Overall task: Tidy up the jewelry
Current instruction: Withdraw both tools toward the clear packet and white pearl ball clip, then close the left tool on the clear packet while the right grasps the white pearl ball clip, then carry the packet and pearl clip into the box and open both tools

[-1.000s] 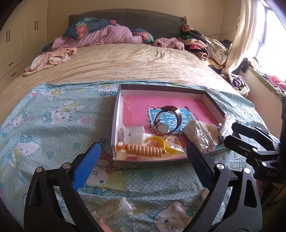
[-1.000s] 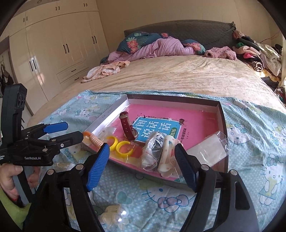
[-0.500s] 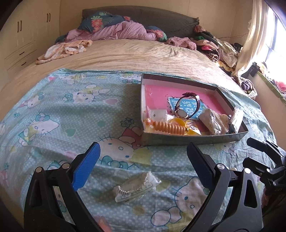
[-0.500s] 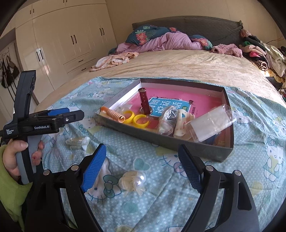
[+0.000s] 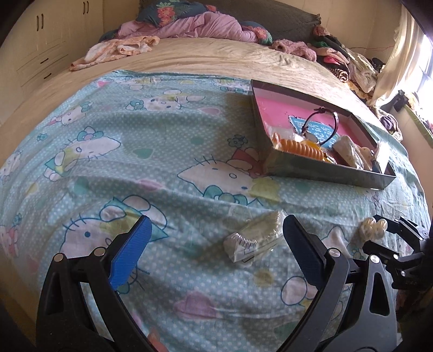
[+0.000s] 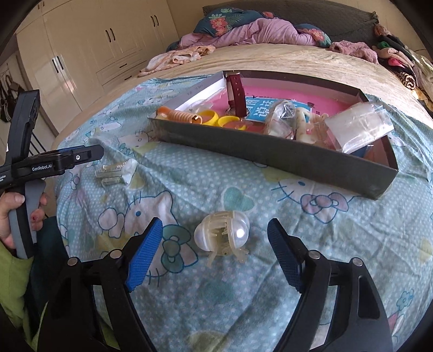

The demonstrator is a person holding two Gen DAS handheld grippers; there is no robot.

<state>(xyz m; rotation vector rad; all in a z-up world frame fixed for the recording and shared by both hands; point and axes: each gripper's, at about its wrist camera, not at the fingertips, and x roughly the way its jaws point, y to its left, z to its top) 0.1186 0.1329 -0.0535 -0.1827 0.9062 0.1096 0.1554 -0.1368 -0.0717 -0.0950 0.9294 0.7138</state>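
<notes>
Plastic-wrapped bracelet (image 5: pixel 253 238), motion-blurred

Open sheet (image 6: pixel 189 189) before grippers, box wall (image 6: pixel 270 151) blocking beyond

You're in a home bedroom: a bed (image 5: pixel 189 62) with pillows (image 6: pixel 222 19) at its head, wardrobes (image 6: pixel 89 48) beside it

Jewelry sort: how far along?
Done: watch, yellow rings and several bagged pieces sit in the box.
In hand: nothing; right tool open around the pearl hair claw, left tool open by the bagged bracelet.
Left: both still lie on the sheet.
</notes>
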